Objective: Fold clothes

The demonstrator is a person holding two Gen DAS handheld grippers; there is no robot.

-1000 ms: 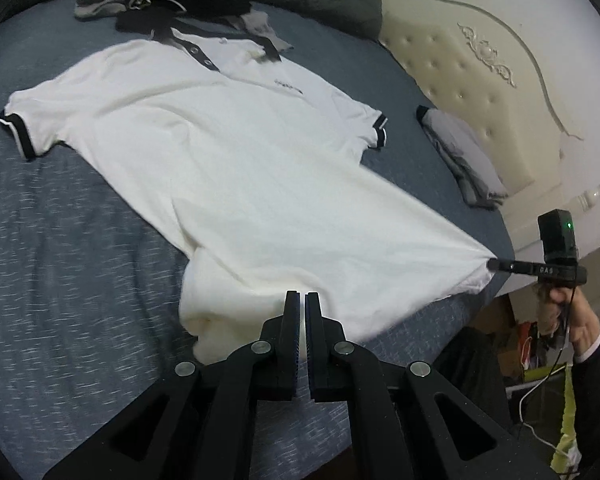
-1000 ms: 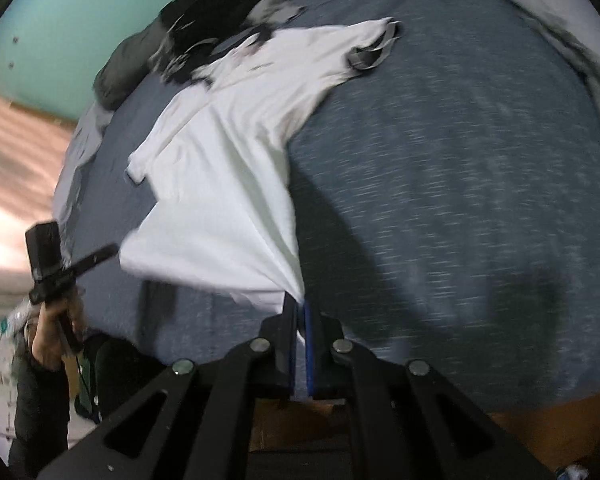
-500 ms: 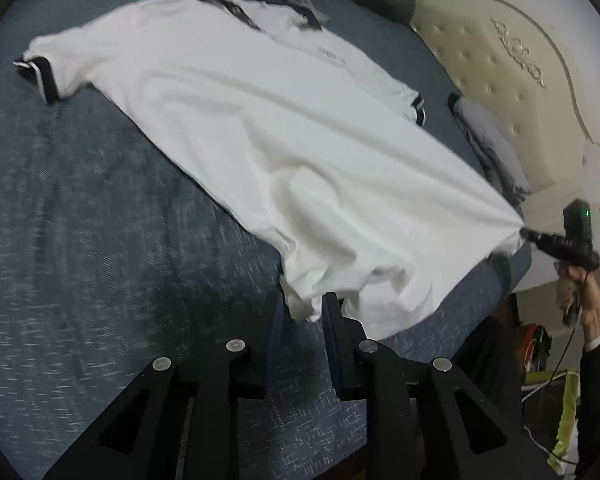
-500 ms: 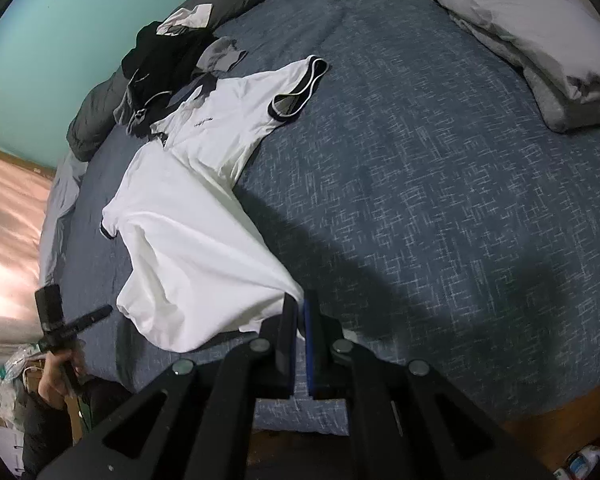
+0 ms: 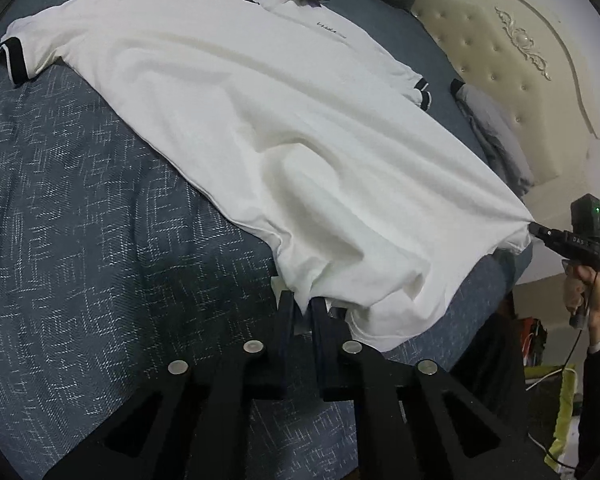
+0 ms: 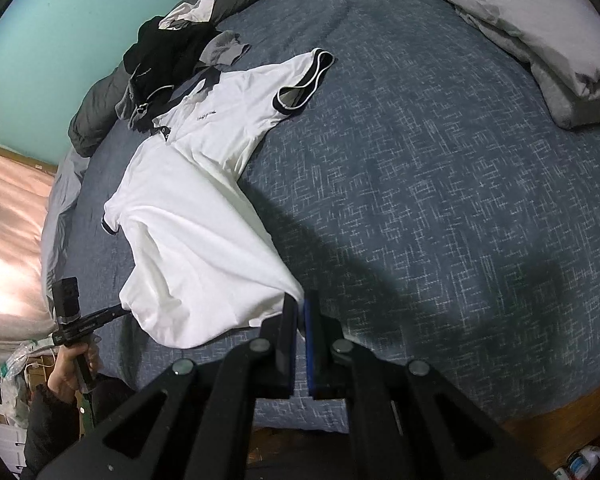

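Observation:
A white polo shirt (image 5: 280,120) with black collar and cuffs lies face up on the blue bedspread (image 5: 80,240), its hem toward me. My left gripper (image 5: 302,308) is shut on one hem corner at the bed's near edge. My right gripper (image 6: 301,312) is shut on the other hem corner. The hem hangs stretched between them, slightly slack with folds. In the left wrist view the right gripper (image 5: 534,229) pulls its corner taut. From the right wrist view, the shirt (image 6: 192,232) and the left gripper (image 6: 122,308) at its corner both show.
A pile of dark and grey clothes (image 6: 168,56) lies beyond the collar, against a grey duvet (image 6: 96,116). Grey pillows (image 6: 540,32) rest by the cream tufted headboard (image 5: 520,60). A hand (image 5: 580,284) holds each gripper off the bed's edge. Bare bedspread (image 6: 440,200) spreads right of the shirt.
The shirt has come down and lies flatter and more spread out on the bed. The left jaws opened a little half a second ago and now stand closer on the hem corner.

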